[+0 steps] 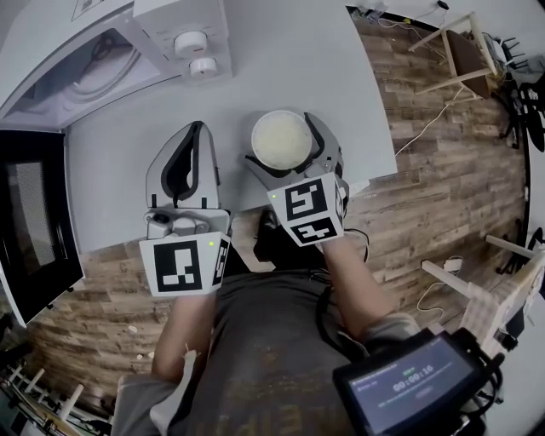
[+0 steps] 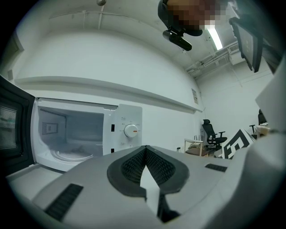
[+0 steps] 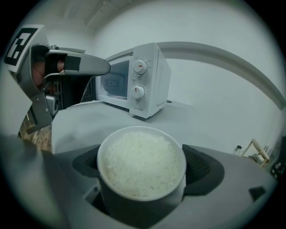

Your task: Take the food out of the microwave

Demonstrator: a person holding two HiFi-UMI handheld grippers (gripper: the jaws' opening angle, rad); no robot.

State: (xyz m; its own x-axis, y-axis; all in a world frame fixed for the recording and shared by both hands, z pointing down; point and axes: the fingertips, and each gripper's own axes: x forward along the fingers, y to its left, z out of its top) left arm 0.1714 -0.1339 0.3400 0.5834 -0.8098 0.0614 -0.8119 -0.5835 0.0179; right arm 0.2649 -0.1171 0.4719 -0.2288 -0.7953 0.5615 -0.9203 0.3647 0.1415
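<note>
Much of the microwave (image 1: pixel 174 21) is cropped; right gripper (image 1: pixel 285 136) holds bowl (image 3: pixel 141 165).

The small screen (image 1: pixel 415 381) at the person's waist shows a timer that looks like 00:00:16; the line of print above it is too blurred to read. The microwave (image 3: pixel 143 85) has a brand mark at the foot of its control panel, too small to make out. Each marker cube (image 1: pixel 183 266) carries black-and-white square codes, not letters. A paper sign (image 2: pixel 195 95) on the wall is illegible.
</note>
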